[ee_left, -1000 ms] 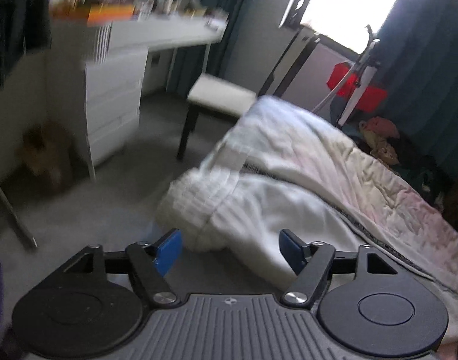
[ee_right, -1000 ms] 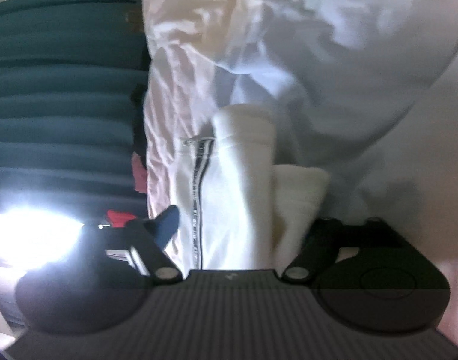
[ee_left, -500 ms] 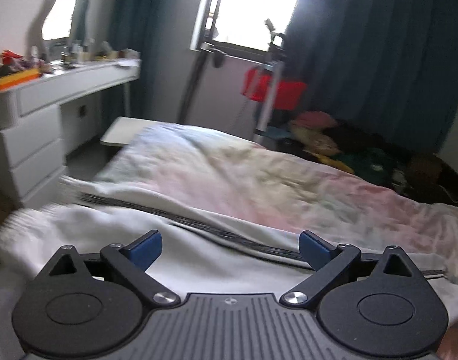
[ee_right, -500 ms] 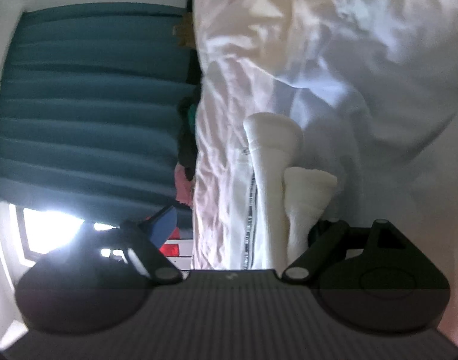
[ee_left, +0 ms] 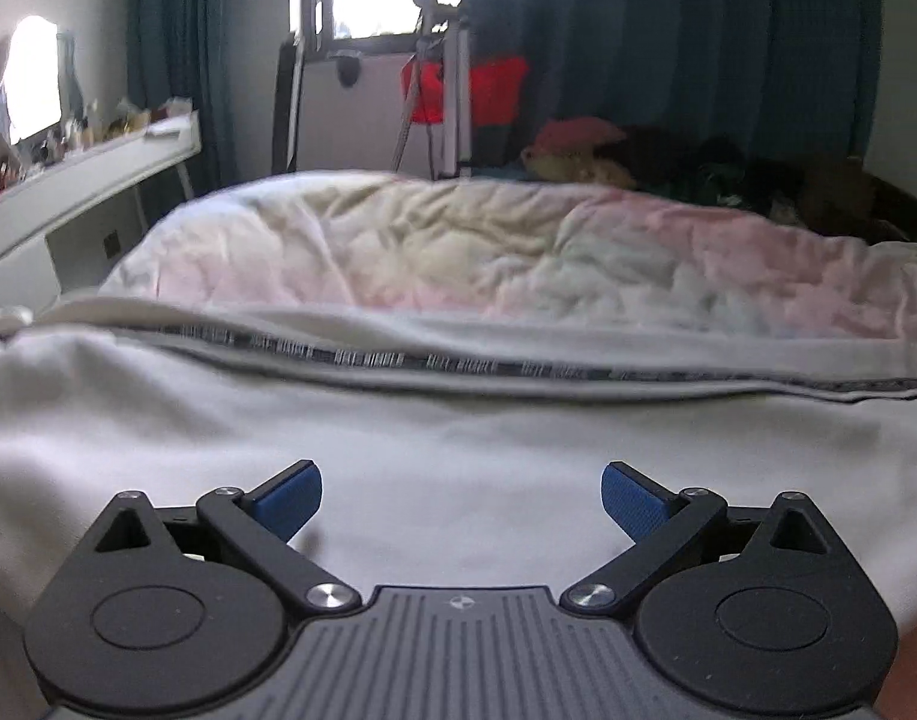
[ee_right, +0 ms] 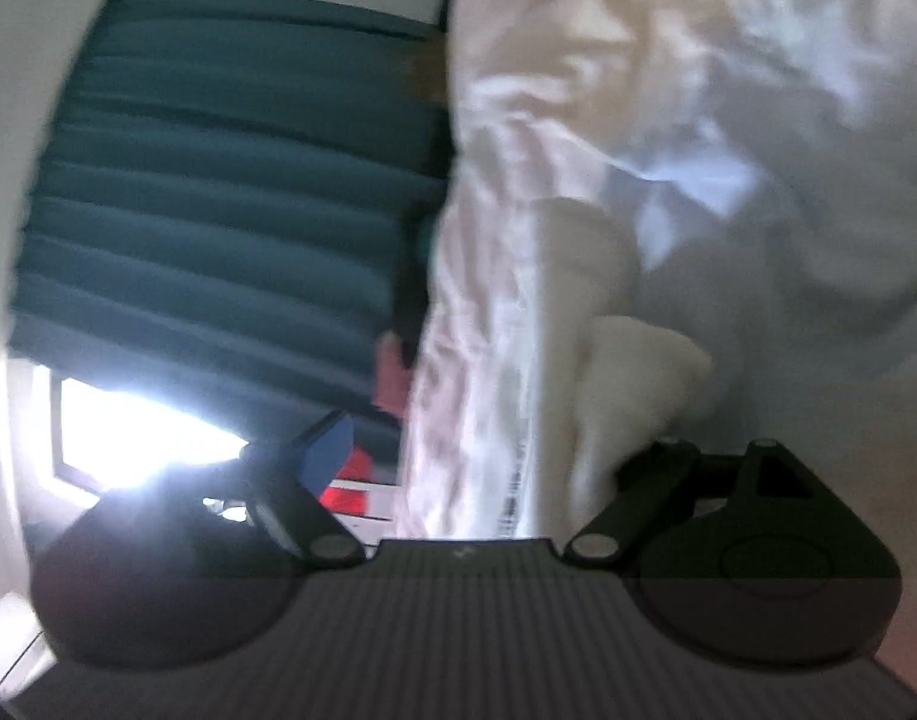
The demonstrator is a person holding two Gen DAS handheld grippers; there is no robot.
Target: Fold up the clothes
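left claw (ee_left: 461,495) level, spread over white trousers (ee_left: 398,450) | right claw (ee_right: 488,450) rolled sideways, spread, trousers between

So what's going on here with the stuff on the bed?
A person is folding clothes with two handheld grippers. White track pants with a dark side stripe lie stretched across the quilted bedspread. The left gripper hovers just above the fabric with its jaws wide open, holding nothing. The right gripper is turned sideways by the cuffs, jaws apart around the fabric, its view blurred.
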